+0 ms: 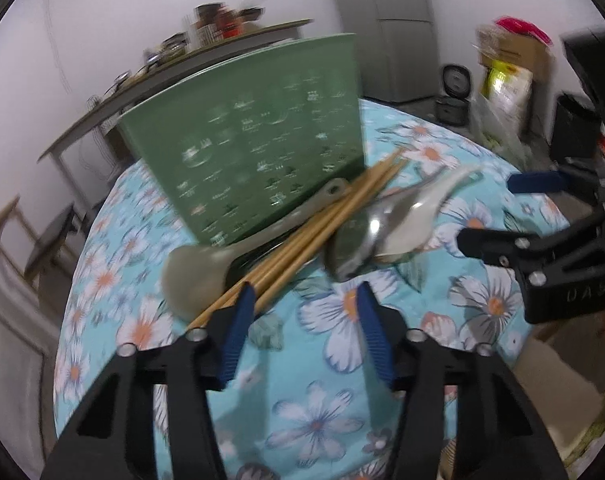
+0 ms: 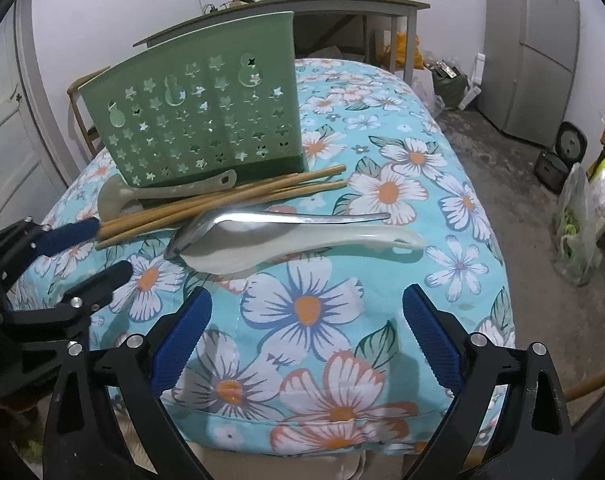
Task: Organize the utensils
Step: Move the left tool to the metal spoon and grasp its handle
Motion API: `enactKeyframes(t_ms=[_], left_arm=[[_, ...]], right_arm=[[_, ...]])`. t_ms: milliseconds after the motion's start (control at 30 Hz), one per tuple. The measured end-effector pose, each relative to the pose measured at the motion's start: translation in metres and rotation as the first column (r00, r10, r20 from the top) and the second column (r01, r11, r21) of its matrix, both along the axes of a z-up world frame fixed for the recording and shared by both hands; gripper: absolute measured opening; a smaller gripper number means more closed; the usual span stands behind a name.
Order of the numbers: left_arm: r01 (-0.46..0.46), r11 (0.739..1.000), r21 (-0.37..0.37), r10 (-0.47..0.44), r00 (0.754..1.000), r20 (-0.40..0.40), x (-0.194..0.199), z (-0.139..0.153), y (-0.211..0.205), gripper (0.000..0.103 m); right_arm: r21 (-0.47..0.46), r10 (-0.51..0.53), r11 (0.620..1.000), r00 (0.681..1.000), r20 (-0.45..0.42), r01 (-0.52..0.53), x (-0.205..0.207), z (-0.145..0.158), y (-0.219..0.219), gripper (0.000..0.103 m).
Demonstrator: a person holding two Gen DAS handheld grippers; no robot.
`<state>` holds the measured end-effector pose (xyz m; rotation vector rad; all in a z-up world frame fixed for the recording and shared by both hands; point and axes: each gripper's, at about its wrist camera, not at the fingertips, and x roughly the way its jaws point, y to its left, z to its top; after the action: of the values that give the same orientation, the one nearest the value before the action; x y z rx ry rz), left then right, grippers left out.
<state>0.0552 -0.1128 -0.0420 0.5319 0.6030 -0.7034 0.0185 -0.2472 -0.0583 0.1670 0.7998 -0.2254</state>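
Note:
A green perforated utensil holder [image 1: 254, 140] [image 2: 206, 120] stands at the back of the floral-clothed table [image 2: 310, 320]. In front of it lie a grey-green plastic spoon [image 1: 206, 264] [image 2: 170, 194], several bamboo chopsticks [image 1: 326, 220] [image 2: 222, 204], a metal spoon [image 1: 366, 236] [image 2: 282, 218] and a white ceramic soup spoon [image 1: 422, 212] [image 2: 302, 244] under it. My left gripper [image 1: 304, 292] [image 2: 112, 246] is open at the near ends of the chopsticks, one pad beside them and none pressing. My right gripper [image 2: 307, 300] [image 1: 486, 212] stands wide open and empty, short of the two spoons.
A side table [image 2: 342, 0] with bottles and jars stands behind the holder. A grey fridge [image 2: 530, 48], a rice cooker [image 2: 562, 152] and plastic bags [image 2: 578, 220] are on the floor to the right. A wooden chair [image 1: 22, 240] is at the left.

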Motion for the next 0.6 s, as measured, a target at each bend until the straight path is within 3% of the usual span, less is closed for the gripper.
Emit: enactKeyframes(t_ms=[200, 433, 533, 600], left_arm=[[0.078, 0.99, 0.115, -0.082, 0.996, 0.026, 0.0, -0.021, -0.021, 0.042], [0.094, 0.986, 0.141, -0.109, 0.988, 0.106, 0.001, -0.031, -0.035, 0.04], [0.109, 0.979, 0.173, -0.138, 0.977, 0.165, -0.007, -0.036, -0.04, 0.03], [0.108, 0.976, 0.192, -0.145, 0.97, 0.193, -0.012, -0.038, -0.043, 0.016]], right_arm=[[0.013, -0.016, 1.0, 1.0, -0.009, 0.016, 0.006, -0.006, -0.011, 0.089], [0.025, -0.024, 0.999, 1.0, -0.015, 0.025, 0.009, -0.011, -0.017, 0.088], [0.025, -0.027, 0.999, 1.0, -0.014, 0.027, 0.009, -0.011, -0.018, 0.087], [0.024, -0.029, 0.999, 1.0, -0.011, 0.03, 0.009, -0.011, -0.019, 0.087]])
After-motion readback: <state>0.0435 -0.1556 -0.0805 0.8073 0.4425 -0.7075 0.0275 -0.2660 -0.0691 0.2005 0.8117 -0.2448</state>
